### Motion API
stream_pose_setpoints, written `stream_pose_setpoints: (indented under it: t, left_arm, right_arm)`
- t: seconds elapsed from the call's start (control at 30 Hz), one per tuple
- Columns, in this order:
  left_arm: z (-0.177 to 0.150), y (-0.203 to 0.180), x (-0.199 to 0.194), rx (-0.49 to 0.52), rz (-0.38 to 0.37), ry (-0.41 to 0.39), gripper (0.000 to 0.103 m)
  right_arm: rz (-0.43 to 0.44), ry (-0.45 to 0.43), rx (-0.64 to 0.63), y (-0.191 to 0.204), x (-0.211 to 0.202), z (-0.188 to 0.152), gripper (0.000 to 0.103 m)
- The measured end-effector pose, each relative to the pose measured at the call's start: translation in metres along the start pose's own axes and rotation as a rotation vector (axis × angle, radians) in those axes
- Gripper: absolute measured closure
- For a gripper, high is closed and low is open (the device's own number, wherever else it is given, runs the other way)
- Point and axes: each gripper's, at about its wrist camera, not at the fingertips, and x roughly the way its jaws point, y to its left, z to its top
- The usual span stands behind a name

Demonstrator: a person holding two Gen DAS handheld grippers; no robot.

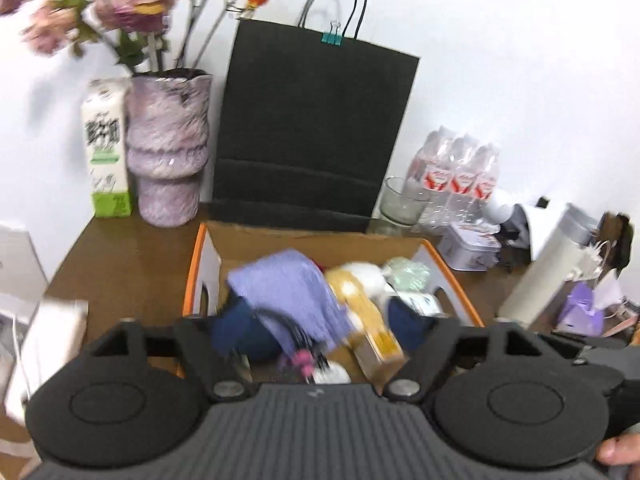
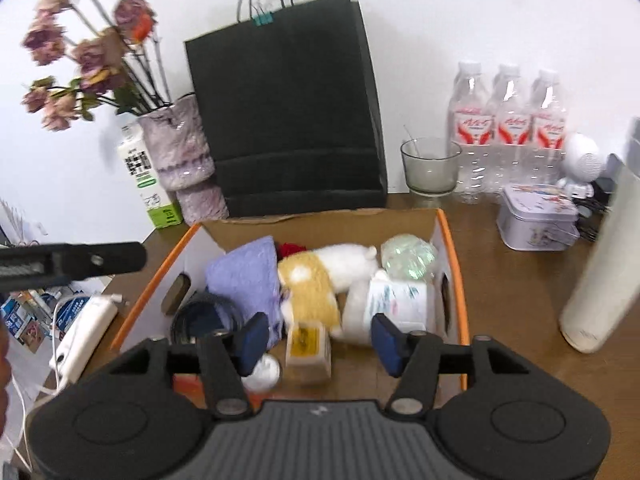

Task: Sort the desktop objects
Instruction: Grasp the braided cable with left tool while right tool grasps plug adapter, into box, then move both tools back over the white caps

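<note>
An orange-edged cardboard box [image 2: 450, 240] sits open on the brown bench [image 2: 516, 280] in front of a black paper bag [image 2: 284, 104] whose handles carry a teal binder clip [image 2: 263, 19]; inside the box lie a lilac cloth [image 2: 246, 276], a yellow-and-white plush toy [image 2: 320, 276], a white tub [image 2: 394, 300] with blurred print, a pale green crinkled ball [image 2: 406, 256], a small yellow-labelled box [image 2: 308, 346], a coil of dark cable [image 2: 204, 314] and a round white cap [image 2: 264, 370]; a scrap of red [image 2: 291, 249] shows behind the plush, too hidden to name. The right claw [image 2: 320, 340] hangs over the near end of the box, its blue pads [image 2: 254, 338] wide apart and gripping nothing; the left claw [image 1: 320, 332] is also spread wide over the box, empty, its tips smeared by blur. A clear glass [image 2: 430, 168] stands behind the box; beside it are three water bottles [image 2: 510, 128] with red labels, their writing unreadable. A decorated tin [image 2: 538, 216] and a tall white flask [image 2: 600, 280], cut off at the edge, stand to the right. A milk carton [image 1: 106, 152] with a green base stands by the mottled pink vase [image 1: 168, 148] of dried flowers [image 1: 132, 4]; its characters are illegible. A white power strip [image 2: 86, 332] lies left of the box.
</note>
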Motion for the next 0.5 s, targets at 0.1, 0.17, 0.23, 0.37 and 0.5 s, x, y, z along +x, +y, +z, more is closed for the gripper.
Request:
stream_pose_setpoints:
  t: [0.1, 0.17, 0.23, 0.37, 0.5]
  left_arm:
    - [-0.047, -0.009, -0.022, -0.027, 0.035, 0.007, 0.007]
    - [-0.083, -0.014, -0.033, -0.033, 0.060, 0.010, 0.003]
    - [-0.115, -0.018, -0.041, -0.020, 0.079, 0.027, 0.002]
    - [-0.177, -0.023, -0.050, 0.036, 0.133, 0.073, 0.002]
    - [-0.214, -0.024, -0.065, 0.090, 0.156, 0.069, 0.001]
  right_arm:
    - [-0.009, 0.003, 0.006, -0.001, -0.015, -0.039, 0.037]
    - [0.001, 0.016, 0.019, -0.004, -0.022, -0.069, 0.035]
    - [-0.006, 0.012, 0.006, -0.002, -0.031, -0.101, 0.035]
    - [-0.075, -0.030, -0.058, 0.007, -0.055, -0.153, 0.024]
    - [-0.113, -0.054, -0.096, 0.012, -0.078, -0.187, 0.021]
